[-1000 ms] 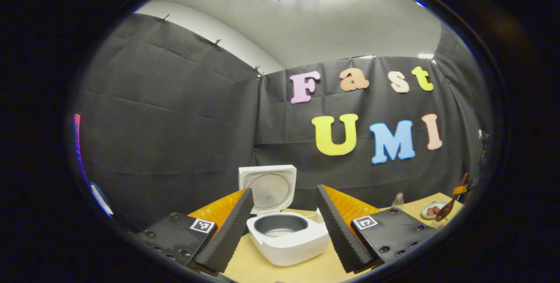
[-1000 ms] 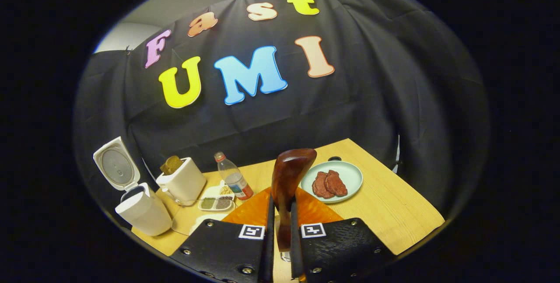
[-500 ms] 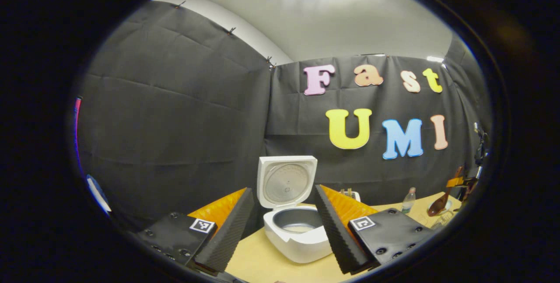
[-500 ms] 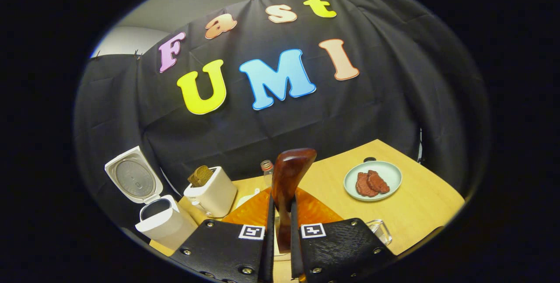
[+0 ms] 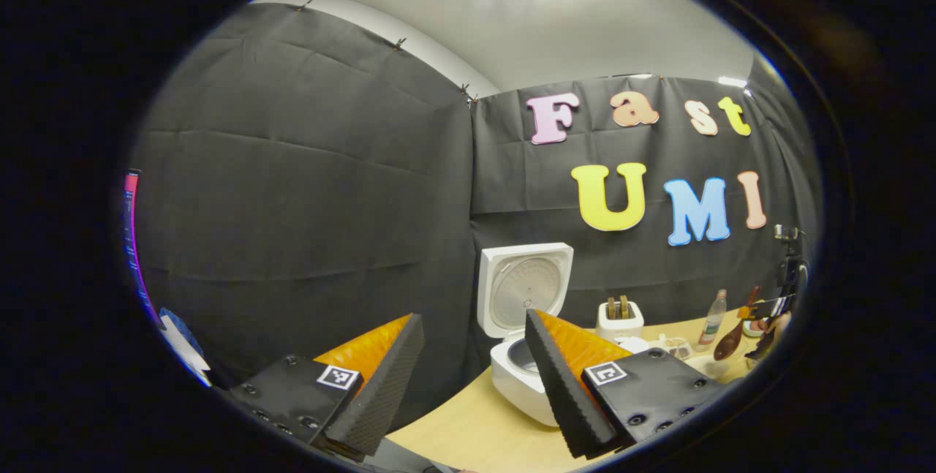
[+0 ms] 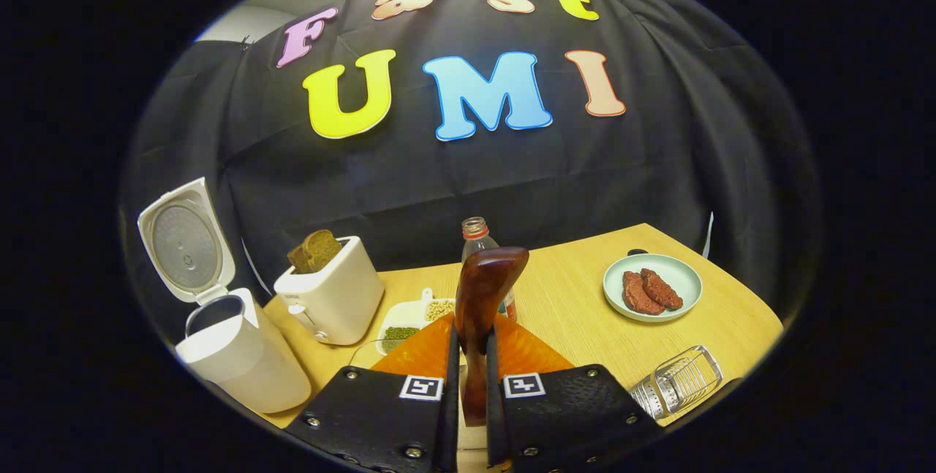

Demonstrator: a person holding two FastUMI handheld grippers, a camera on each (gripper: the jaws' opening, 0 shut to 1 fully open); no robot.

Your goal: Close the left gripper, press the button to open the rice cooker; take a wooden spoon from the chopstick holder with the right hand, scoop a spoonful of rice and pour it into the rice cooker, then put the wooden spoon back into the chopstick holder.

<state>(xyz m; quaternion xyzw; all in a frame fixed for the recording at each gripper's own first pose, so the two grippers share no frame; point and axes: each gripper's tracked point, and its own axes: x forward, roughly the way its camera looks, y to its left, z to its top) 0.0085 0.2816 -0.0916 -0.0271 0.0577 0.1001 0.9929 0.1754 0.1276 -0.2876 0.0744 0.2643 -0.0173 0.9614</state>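
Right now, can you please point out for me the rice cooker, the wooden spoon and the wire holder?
rice cooker (image 6: 241, 367): right gripper view, on its white front wall.
wooden spoon (image 6: 484, 286): right gripper view, on the bowl above the fingers.
wire holder (image 6: 676, 383): right gripper view, on its wire side.

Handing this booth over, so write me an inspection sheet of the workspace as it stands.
Surface: wooden table, bare toward the front right.
Job's things: rice cooker at the left with its lid up; wooden spoon held upright; wire chopstick holder lying at the table's front right.
Clutter: toaster with bread, bottle, divided dish of beans, plate with meat.
Grippers: right hand-held gripper shut on the wooden spoon; left hand-held gripper open, holding nothing.
Cables: nothing seen.
Surroundings: black cloth wall behind, ceiling light above.
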